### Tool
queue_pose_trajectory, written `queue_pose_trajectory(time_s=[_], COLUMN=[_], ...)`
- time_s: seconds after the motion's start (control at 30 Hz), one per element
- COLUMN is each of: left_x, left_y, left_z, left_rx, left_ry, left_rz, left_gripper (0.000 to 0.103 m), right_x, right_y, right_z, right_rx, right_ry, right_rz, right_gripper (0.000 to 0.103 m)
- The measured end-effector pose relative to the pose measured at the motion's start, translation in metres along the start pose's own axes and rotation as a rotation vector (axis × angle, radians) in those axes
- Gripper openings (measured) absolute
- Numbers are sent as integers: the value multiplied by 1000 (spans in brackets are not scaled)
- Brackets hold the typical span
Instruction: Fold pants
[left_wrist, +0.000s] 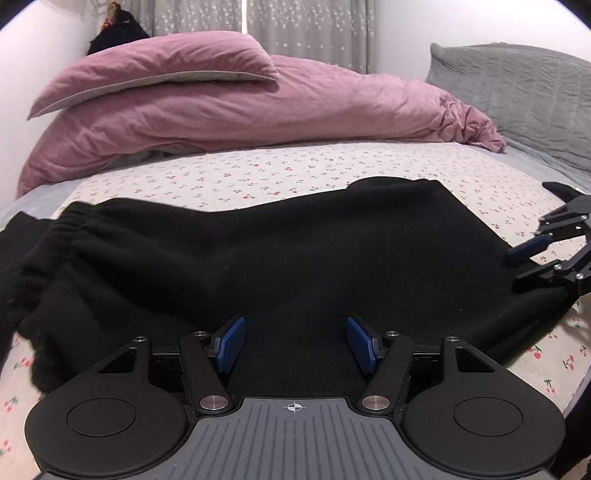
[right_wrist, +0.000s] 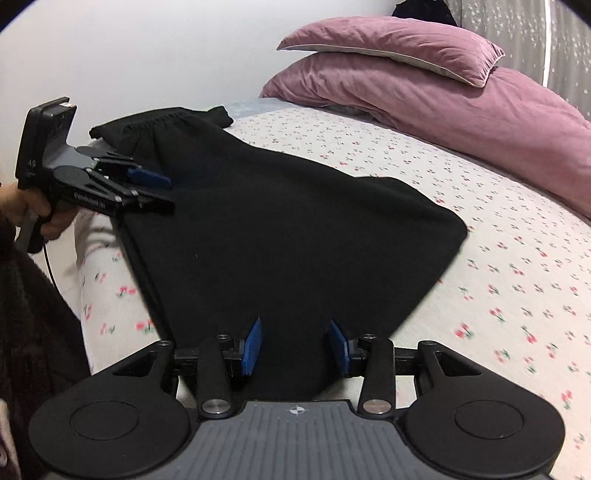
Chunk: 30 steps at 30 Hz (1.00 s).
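Observation:
Black pants (left_wrist: 266, 258) lie folded lengthwise across the bed, with the elastic waistband (left_wrist: 74, 221) at the left. They also show in the right wrist view (right_wrist: 295, 229), with the waistband (right_wrist: 159, 122) at the far end. My left gripper (left_wrist: 295, 343) is open and empty, just above the pants' near edge; it also shows in the right wrist view (right_wrist: 162, 194). My right gripper (right_wrist: 295, 347) is open and empty over the pants' right end; it also shows in the left wrist view (left_wrist: 517, 269).
The bed has a cherry-print sheet (left_wrist: 258, 173). A pink duvet (left_wrist: 258, 107) and pink pillow (left_wrist: 159, 62) lie at the back. A grey quilt (left_wrist: 517, 92) is at the back right. The bed's front edge is at my left (right_wrist: 103, 295).

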<state>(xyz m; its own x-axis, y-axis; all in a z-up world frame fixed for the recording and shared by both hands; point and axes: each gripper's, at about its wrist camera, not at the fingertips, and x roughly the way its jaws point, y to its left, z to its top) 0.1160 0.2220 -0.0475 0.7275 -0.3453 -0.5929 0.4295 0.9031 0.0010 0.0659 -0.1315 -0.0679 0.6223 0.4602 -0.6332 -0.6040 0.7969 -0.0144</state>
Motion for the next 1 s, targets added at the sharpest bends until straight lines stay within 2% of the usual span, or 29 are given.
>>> queue_pose_trajectory(time_s=[0.03,0.1,0.13,0.2,0.23,0.37,0.5,0.57,0.73,0.83,0.93,0.97,1.0], left_x=[-2,-7,-10,-15,-17,-15,0,8,23,29,31,31,31], left_y=[0,-3,-6,-15,-21,-50,-84,-100,-128,-137,-141,-142,-142], left_z=[0,3,5,9,11,24,30,28,17,14,11,11,11], left_rx=[-8,-21,-25,-28,-28,-33,-8,10,58,75,69,68,71], left_ry=[-1,-3,-7,-34,-52,-99,-106,-105,-69,-66,-65,-67,-71], left_rz=[9,35,47,42,29,-24,-100,-132,-191,-194,-220,-228,-232], left_gripper=[62,62,65,69,73,84,91,98,99,99,99,99,99], right_x=[-4,-9,-12,-20,-22,-16,-12,-12,-14,-10,-2,1,2], right_y=[-3,-11,-15,-24,-30,-46,-56,-61,-68,-67,-63,-62,-59], right_z=[1,7,8,7,7,2,-7,-10,-19,-20,-21,-20,-21], right_rx=[24,80,112,194,238,389,483,520,604,643,690,698,705], right_ry=[6,10,3,-21,-24,6,48,60,60,83,111,119,124], right_rz=[-4,-14,-9,22,42,84,50,39,135,224,320,337,343], right_gripper=[41,49,51,66,68,69,70,70,71,64,50,43,41])
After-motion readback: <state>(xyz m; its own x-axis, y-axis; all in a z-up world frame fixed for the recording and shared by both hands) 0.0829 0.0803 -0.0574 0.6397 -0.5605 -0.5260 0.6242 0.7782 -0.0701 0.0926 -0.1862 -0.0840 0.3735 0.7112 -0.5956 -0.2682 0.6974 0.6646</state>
